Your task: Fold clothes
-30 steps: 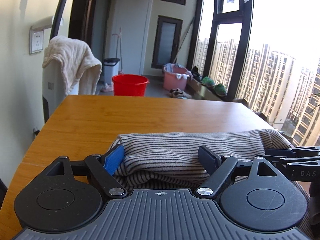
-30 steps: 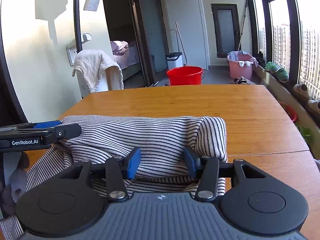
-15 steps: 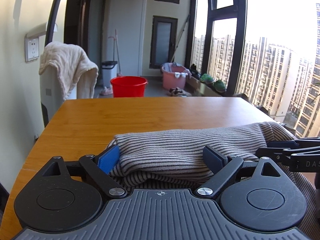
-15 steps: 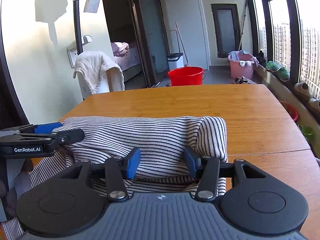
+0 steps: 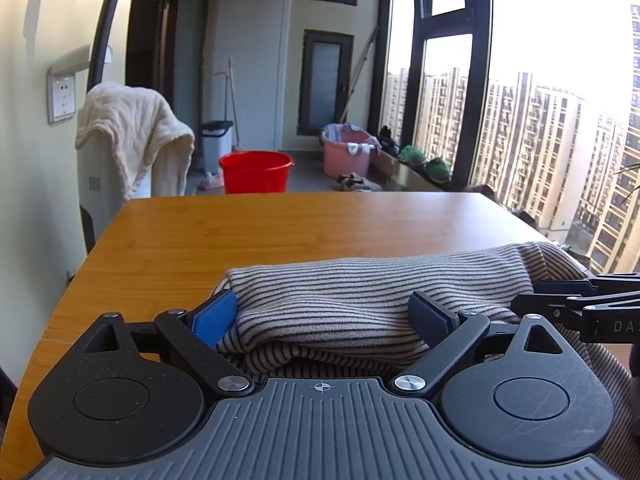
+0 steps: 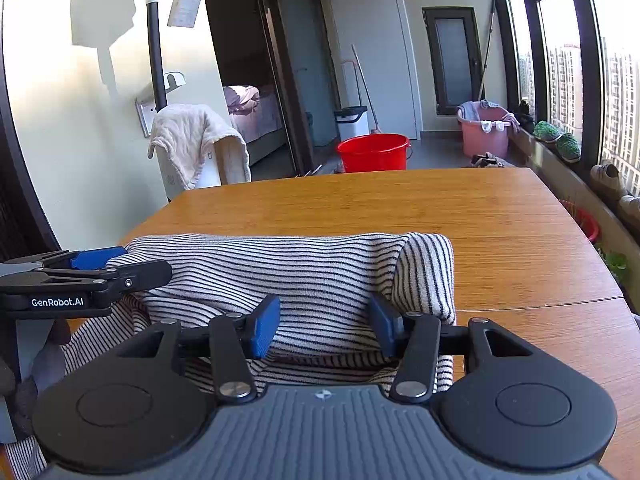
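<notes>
A beige, dark-striped garment (image 5: 360, 300) lies folded over on the wooden table (image 5: 280, 232); it also shows in the right wrist view (image 6: 304, 272). My left gripper (image 5: 324, 316) is open, its blue pads on either side of the garment's left end. My right gripper (image 6: 324, 328) is open too, with its pads on either side of the fold near the garment's right end. Each gripper shows side-on in the other's view: the right one (image 5: 580, 304) and the left one (image 6: 92, 276). Loose fabric hangs below toward me.
The table (image 6: 440, 208) stretches ahead of the garment. Beyond its far edge stand a red bucket (image 5: 256, 172), a pink laundry tub (image 5: 348, 152), a white bin (image 5: 216, 144) and a unit draped with a cream towel (image 5: 136, 132). Windows run along the right.
Both grippers have stayed open around the garment. The left view has tilted slightly, showing more table ahead. The fold itself has barely moved.
</notes>
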{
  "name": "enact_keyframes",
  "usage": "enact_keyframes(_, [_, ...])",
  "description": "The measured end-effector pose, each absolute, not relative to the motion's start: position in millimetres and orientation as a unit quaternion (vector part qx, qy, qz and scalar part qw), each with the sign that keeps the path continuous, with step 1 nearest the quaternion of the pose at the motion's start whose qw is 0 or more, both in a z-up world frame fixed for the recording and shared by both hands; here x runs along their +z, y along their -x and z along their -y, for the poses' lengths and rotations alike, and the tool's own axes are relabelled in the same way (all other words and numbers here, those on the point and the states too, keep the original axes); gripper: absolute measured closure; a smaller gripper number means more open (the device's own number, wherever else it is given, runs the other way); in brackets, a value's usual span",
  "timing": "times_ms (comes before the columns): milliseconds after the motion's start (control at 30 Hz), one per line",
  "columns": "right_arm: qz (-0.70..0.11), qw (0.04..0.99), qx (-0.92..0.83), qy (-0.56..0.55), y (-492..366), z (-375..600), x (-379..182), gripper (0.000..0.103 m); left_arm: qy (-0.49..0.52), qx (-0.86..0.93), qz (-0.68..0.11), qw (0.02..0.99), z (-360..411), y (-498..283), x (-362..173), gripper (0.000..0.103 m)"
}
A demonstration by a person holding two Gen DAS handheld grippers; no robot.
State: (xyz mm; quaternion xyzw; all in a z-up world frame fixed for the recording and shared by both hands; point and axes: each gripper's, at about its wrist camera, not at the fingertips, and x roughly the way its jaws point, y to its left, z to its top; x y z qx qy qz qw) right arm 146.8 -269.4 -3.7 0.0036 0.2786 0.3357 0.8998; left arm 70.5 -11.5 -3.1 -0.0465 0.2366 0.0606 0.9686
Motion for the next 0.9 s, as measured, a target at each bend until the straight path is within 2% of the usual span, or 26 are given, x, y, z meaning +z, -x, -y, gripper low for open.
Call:
enact_keyframes(533, [-0.284, 0.894, 0.345, 0.007, -188, 259, -1, 0.053, 0.014, 0.07, -0.249, 0.966, 11, -109, -6, 0.007])
enact_keyframes(900, [-0.252, 0.899, 0.348, 0.082, -184, 246, 44, 0.056, 0.011, 0.074, -0.249, 0.965, 17, -104, -6, 0.007])
